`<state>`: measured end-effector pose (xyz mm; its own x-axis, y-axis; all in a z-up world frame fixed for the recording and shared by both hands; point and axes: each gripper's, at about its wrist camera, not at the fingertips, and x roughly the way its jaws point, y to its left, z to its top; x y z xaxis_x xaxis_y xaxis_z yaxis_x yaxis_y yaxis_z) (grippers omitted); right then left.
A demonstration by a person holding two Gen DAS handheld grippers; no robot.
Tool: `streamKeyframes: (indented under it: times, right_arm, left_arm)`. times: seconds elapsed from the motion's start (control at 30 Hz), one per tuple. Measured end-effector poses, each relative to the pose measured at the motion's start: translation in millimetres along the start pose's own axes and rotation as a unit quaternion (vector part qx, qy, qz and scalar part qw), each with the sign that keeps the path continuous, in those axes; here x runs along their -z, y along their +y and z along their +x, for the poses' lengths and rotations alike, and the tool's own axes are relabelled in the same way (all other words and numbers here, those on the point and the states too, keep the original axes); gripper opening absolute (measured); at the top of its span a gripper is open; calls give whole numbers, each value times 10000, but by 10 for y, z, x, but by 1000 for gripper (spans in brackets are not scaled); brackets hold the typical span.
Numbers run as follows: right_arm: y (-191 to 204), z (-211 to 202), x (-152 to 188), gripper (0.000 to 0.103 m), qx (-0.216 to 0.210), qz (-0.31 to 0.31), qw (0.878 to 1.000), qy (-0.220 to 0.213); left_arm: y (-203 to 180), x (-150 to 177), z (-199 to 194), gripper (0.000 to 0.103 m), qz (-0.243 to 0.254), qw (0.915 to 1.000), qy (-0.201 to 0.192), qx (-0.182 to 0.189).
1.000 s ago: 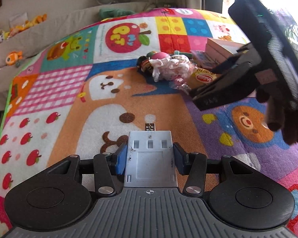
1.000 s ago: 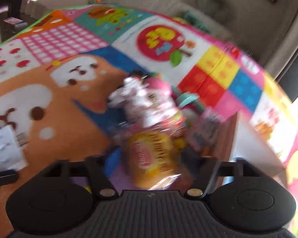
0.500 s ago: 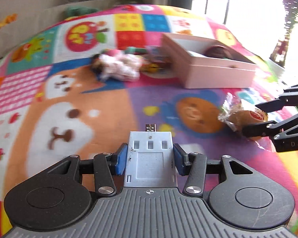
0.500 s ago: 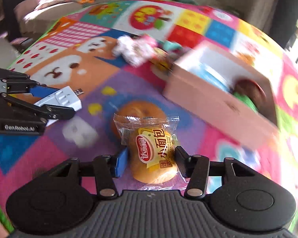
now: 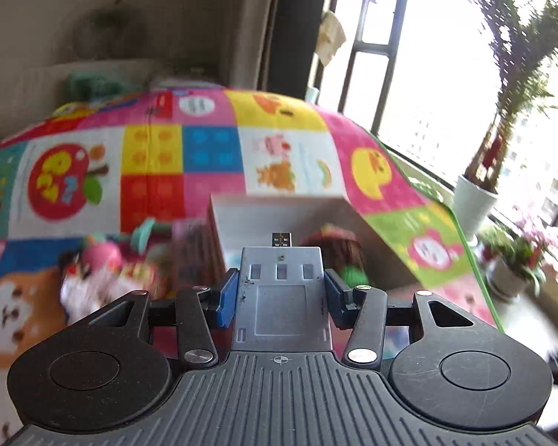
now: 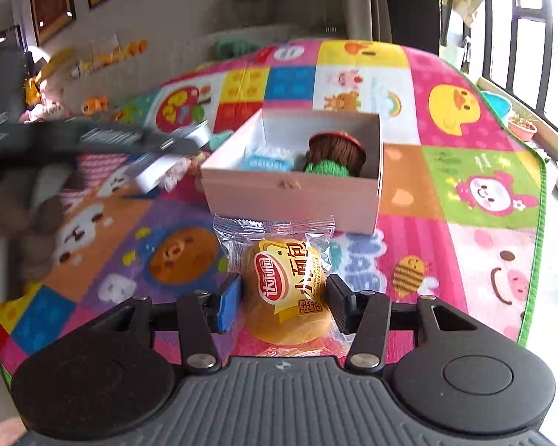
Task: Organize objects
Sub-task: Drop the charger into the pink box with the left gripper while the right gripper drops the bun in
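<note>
The wrapped bun (image 6: 287, 290), round and golden in a crinkly clear packet with a red and yellow label, sits between the pads of the right tongs (image 6: 284, 303), which grip it just above the play mat (image 6: 465, 193). The left tongs (image 5: 282, 293) clamp a flat grey plastic adapter (image 5: 282, 297) with a small metal plug at its tip, held over the box (image 5: 279, 208). That box (image 6: 294, 193) is pale pink cardboard, square and open-topped, standing near the mat's middle. Inside lie a light blue packet (image 6: 266, 161) and a brown knitted toy with green trim (image 6: 334, 154). A blurred heap of small toys (image 5: 108, 271) lies on the mat just beside the box's left wall.
</note>
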<state>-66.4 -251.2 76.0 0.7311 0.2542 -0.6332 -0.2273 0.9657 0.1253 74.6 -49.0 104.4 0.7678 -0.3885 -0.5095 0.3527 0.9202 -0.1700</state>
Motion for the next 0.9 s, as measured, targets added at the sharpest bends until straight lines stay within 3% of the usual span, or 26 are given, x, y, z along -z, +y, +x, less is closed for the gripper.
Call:
streamKeyframes:
  times: [0.1, 0.23, 0.3, 0.37, 0.5, 0.6, 0.8, 0.9]
  right_arm:
    - [-64, -50, -43, 49, -31, 103, 9998, -147]
    - [-150, -71, -67, 49, 60, 223, 9993, -283]
    - [-202, -69, -95, 49, 99, 279, 9990, -321]
    - [-241, -54, -141, 49, 166, 304, 9988, -352]
    - [-282, 17, -383, 49, 224, 314, 9977, -552]
    - [-313, 116, -672, 49, 158, 381, 9962, -762]
    - [-333, 711, -1269, 49, -31, 657, 9958, -632]
    - [-262, 1145, -1382, 49, 214, 620, 9972, -368]
  left_arm:
    - [-17, -127, 455, 53, -283, 9996, 5, -32]
    - [-43, 35, 912, 52, -14, 9963, 630, -581]
    - [-131, 107, 859, 54, 508, 9948, 535, -708]
    - [-117, 123, 775, 54, 576, 9952, 520, -595]
    - [54, 65, 410, 54, 78, 9998, 85, -169]
    - [212, 125, 77, 53, -248, 9996, -118, -61]
    - [553, 590, -334, 53, -725, 9973, 76, -87]
    - [734, 795, -429, 53, -935, 9952, 243, -169]
